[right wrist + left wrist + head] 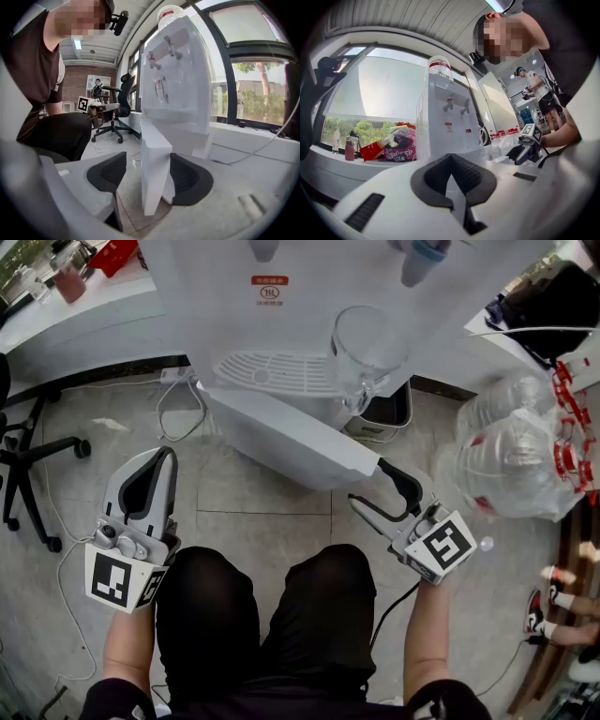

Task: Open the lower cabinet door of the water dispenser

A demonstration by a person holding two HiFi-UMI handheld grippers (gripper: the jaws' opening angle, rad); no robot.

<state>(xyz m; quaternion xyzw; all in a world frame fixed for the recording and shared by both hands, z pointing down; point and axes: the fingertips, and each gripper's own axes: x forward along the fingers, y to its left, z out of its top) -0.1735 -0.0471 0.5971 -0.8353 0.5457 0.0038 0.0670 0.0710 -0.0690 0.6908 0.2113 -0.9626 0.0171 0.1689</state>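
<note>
The lower cabinet door, a plain white slab, stands swung open mid-frame below the water dispenser. Its free edge sits unclamped between the right tool's wide-apart jaws. The left tool, lower left, is closed and empty.

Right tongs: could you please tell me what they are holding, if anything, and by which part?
Nothing is clamped yet: the door's free edge stands between the open right tongs, with a clear gap on one side.
</note>
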